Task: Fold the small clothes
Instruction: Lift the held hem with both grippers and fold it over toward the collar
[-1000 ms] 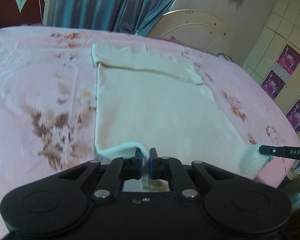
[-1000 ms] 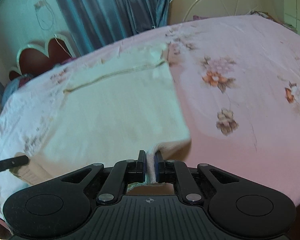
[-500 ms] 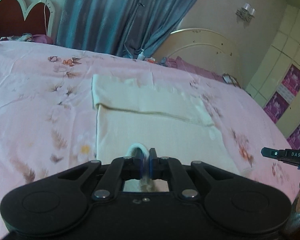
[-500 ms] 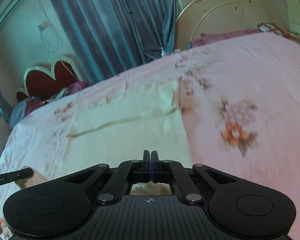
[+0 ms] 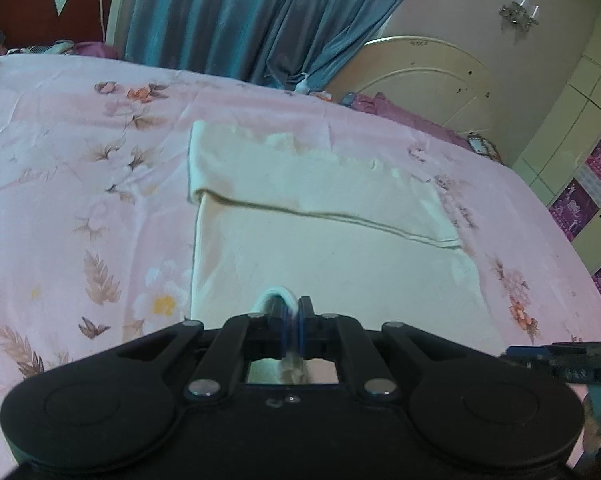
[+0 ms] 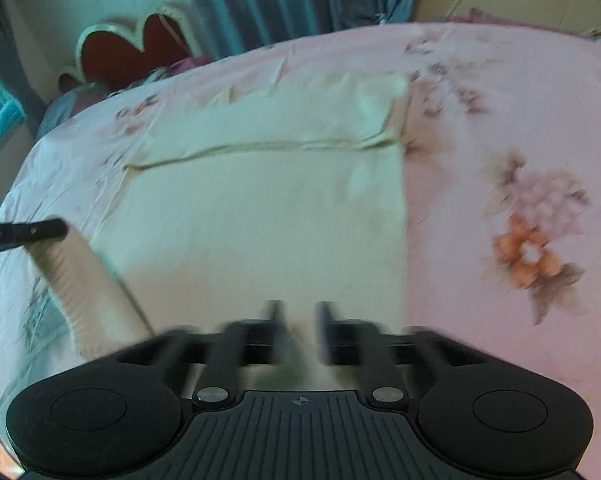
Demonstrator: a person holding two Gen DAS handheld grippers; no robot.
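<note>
1. The cream garment (image 5: 332,248) lies flat on the pink floral bedsheet (image 5: 80,184), its far part folded over.
2. The left gripper (image 5: 293,312) pinches the ribbed near hem.
3. The right gripper (image 6: 298,320), blurred, has its jaws spread over the cloth.

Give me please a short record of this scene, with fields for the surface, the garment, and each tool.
surface: bed sheet, pink with flower print
garment: cream garment, lying flat on the sheet, far end folded over in a band
left tool: shut, pinching the near hem of the garment
right tool: open, blurred by motion, fingers apart above the near edge of the garment, nothing held
background: blue curtain, red heart-shaped headboard
</note>
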